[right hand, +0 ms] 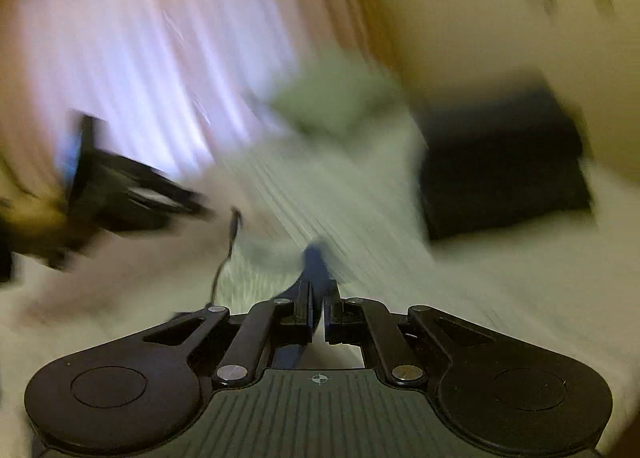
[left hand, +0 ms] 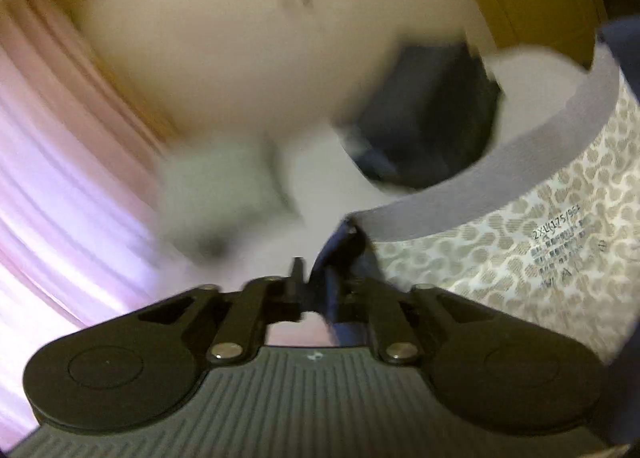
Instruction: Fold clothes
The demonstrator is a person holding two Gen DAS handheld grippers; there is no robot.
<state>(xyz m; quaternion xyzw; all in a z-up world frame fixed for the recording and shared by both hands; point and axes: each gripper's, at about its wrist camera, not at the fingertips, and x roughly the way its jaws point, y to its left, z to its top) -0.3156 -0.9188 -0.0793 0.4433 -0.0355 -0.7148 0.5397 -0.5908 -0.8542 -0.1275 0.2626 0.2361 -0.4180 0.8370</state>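
My left gripper (left hand: 318, 270) points at a navy garment (left hand: 520, 250) with a grey waistband (left hand: 480, 194) and a patterned lining bearing a printed size label. A navy fold lies against the right finger. A thin gap shows beside the left finger, so the jaws stand slightly apart. In the right wrist view my right gripper (right hand: 318, 286) is shut, and a narrow navy edge of the garment (right hand: 316, 254) sticks up between its tips. Pale blurred cloth stretches beyond them. Both views are heavily motion-blurred.
A dark navy folded pile (right hand: 504, 166) lies ahead on the right, also in the left wrist view (left hand: 432, 114). A pale green bundle (right hand: 336, 98) sits behind the garment. Pink-white striped fabric (right hand: 132, 58) fills the left. The left tool's black housing (right hand: 120, 194) is at the left.
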